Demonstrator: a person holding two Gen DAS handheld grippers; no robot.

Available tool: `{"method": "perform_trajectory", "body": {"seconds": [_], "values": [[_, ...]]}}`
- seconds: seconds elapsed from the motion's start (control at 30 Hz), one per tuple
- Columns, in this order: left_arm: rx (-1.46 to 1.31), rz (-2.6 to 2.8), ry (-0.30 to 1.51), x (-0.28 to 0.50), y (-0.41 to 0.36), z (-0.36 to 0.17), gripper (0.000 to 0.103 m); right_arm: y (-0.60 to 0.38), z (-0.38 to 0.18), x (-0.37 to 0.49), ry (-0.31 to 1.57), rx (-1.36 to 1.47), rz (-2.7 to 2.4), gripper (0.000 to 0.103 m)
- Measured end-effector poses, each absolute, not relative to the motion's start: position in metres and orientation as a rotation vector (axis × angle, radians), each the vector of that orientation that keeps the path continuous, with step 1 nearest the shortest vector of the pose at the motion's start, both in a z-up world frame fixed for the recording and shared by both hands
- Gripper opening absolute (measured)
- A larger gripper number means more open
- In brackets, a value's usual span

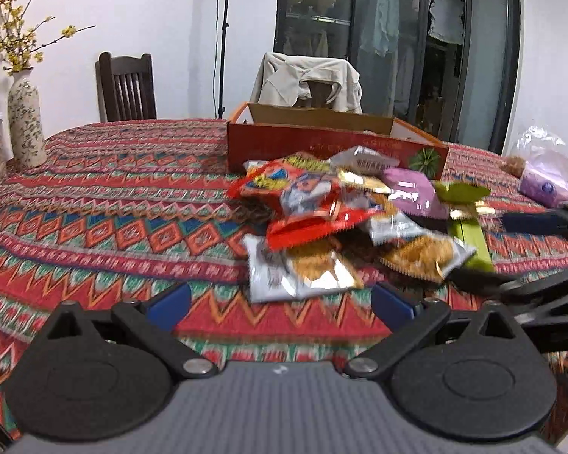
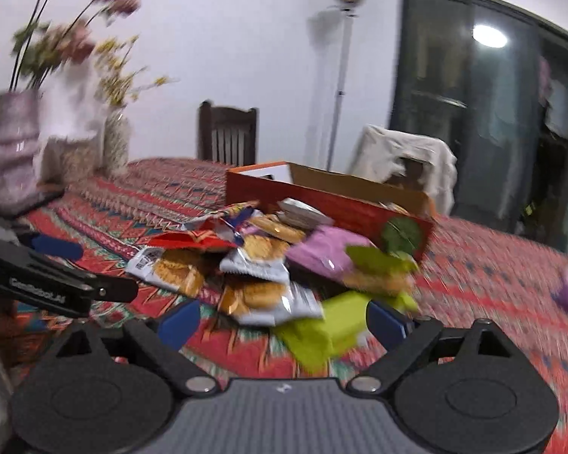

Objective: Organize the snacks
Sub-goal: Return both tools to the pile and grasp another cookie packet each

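Note:
A heap of snack packets lies on the patterned tablecloth in front of a red cardboard box. My left gripper is open, and a white cookie packet sits just ahead of its blue pads. The right gripper reaches in from the right, beside a green packet. In the right wrist view my right gripper is open around the green packet, which lies against the right finger. The pads are not pressing on it. The left gripper shows at the left, and the box stands behind the heap.
A flowered vase stands at the table's far left, with a second vase and a dark flat object nearby. A purple tissue pack lies at the right. Two chairs stand behind the table, one draped with cloth.

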State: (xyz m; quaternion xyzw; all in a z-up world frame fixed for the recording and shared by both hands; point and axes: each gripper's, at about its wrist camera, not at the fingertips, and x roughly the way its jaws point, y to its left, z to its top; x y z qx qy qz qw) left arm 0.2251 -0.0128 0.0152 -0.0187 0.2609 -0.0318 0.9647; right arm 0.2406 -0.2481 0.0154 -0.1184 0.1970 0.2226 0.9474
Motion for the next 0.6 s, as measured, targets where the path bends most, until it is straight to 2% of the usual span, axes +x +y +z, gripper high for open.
{"method": "perform_trajectory", "body": {"seconds": [0.23,0.27,0.33,0.37,0.47,0.5,0.53,0.57,0.6], "values": [[-0.084,-0.07,0.594,0.263,-0.016,0.018,0.103,-0.227,0.011,0.303,0.566,-0.283,0.544,0.075],[-0.085,-0.075,0.606,0.268,-0.017,0.018,0.103,-0.227,0.01,0.306,0.58,-0.279,0.559,0.067],[-0.066,-0.074,0.619,0.278,-0.022,0.016,0.103,-0.23,0.008,0.304,0.578,-0.285,0.581,0.064],[-0.054,-0.071,0.631,0.282,-0.026,0.015,0.103,-0.232,0.008,0.302,0.577,-0.29,0.593,0.057],[-0.032,-0.063,0.676,0.297,-0.035,0.011,0.102,-0.244,0.01,0.289,0.553,-0.294,0.596,0.052],[-0.028,-0.062,0.688,0.301,-0.038,0.009,0.101,-0.25,0.01,0.283,0.538,-0.292,0.596,0.052],[-0.016,-0.064,0.69,0.301,-0.04,0.008,0.092,-0.256,0.012,0.28,0.527,-0.282,0.598,0.052],[0.004,-0.057,0.676,0.3,-0.043,0.008,0.077,-0.263,0.013,0.277,0.511,-0.269,0.601,0.051],[0.023,-0.054,0.662,0.297,-0.045,0.007,0.075,-0.27,0.014,0.273,0.496,-0.252,0.603,0.051]]}}
